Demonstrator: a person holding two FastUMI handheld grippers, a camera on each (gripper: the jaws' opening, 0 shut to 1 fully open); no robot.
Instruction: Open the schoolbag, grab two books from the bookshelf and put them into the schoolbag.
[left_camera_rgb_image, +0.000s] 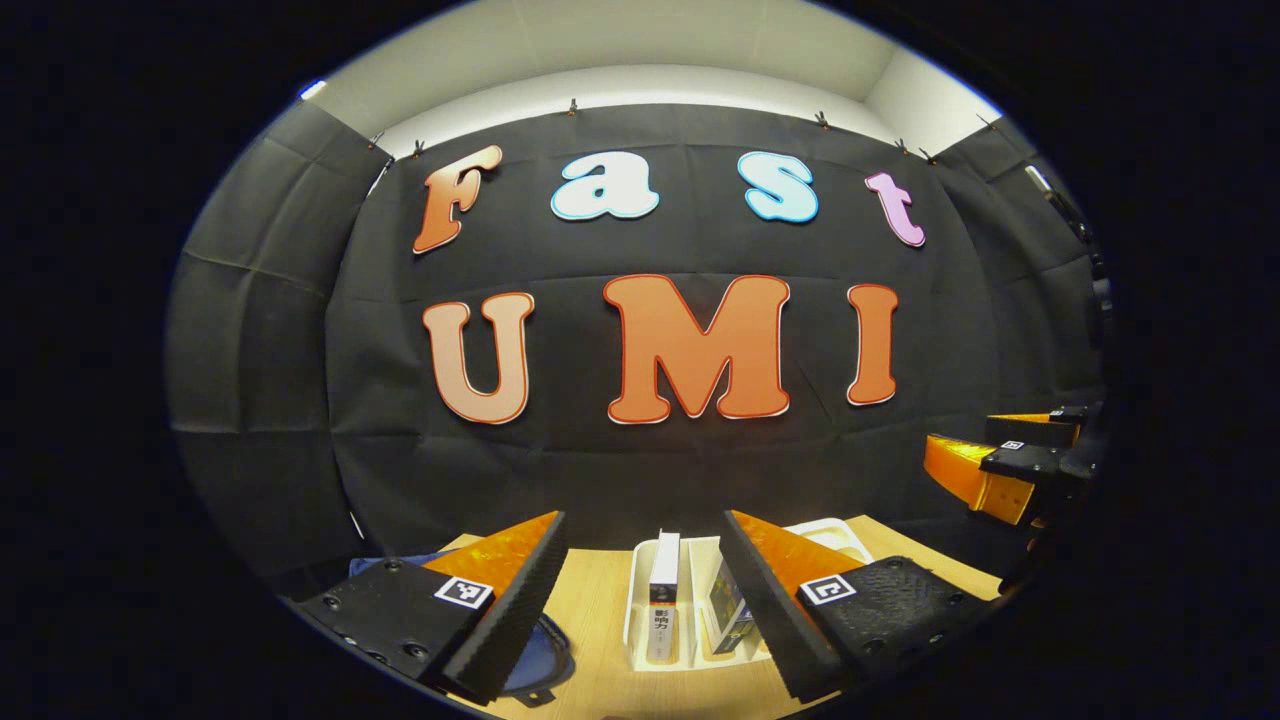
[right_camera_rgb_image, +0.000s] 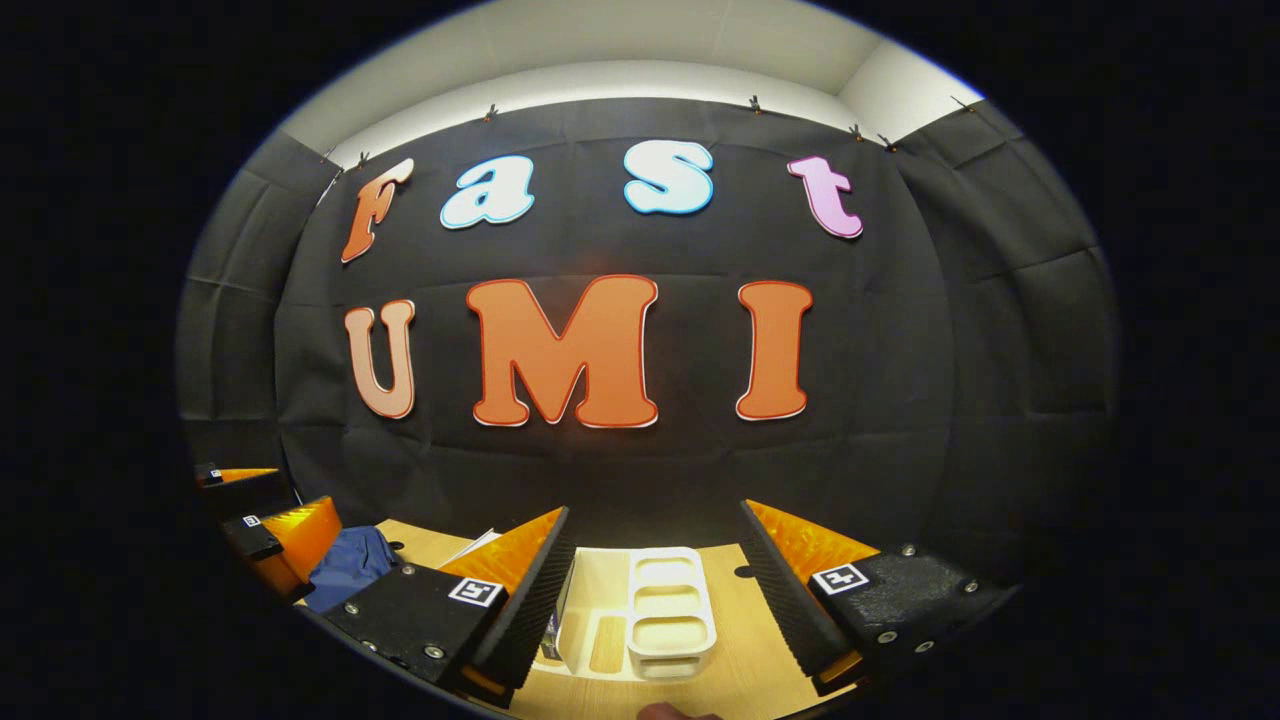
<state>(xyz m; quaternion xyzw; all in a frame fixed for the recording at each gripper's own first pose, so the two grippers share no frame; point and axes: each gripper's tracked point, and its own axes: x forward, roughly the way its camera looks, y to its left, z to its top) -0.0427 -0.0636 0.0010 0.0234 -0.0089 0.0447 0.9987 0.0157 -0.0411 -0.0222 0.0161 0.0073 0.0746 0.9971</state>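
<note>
In the left gripper view, the left gripper (left_camera_rgb_image: 640, 600) is nearest, with its two fingers spread wide and nothing between them. Each finger has one small square black-and-white marker on its black base. Behind the fingers there is a light wooden table (left_camera_rgb_image: 600, 620). On it stands a white bookshelf (left_camera_rgb_image: 637, 600) with dividers, and two books are in it: one upright book with a white spine (left_camera_rgb_image: 663, 590) that has dark printed characters low on it, too small to read, and a second book (left_camera_rgb_image: 730, 610) partly hidden behind the right finger. A blue schoolbag (left_camera_rgb_image: 540, 655) lies on the table just behind the left finger; I cannot tell if it is open. Farther away at the right edge the right gripper (left_camera_rgb_image: 1005, 455) is in the air, its orange fingers apart.

In the right gripper view, the right gripper (right_camera_rgb_image: 655, 600) is also released, its two fingers far apart and empty, each with one square marker. Between them is a white tray (right_camera_rgb_image: 668, 650) with three hollow compartments, standing just beside the bookshelf (right_camera_rgb_image: 590, 640). One book edge (right_camera_rgb_image: 552, 625) shows next to the left finger. At the left, the schoolbag (right_camera_rgb_image: 350, 565) lies near the left gripper (right_camera_rgb_image: 265, 520), and a white sheet (right_camera_rgb_image: 470, 547) shows behind it.
</note>
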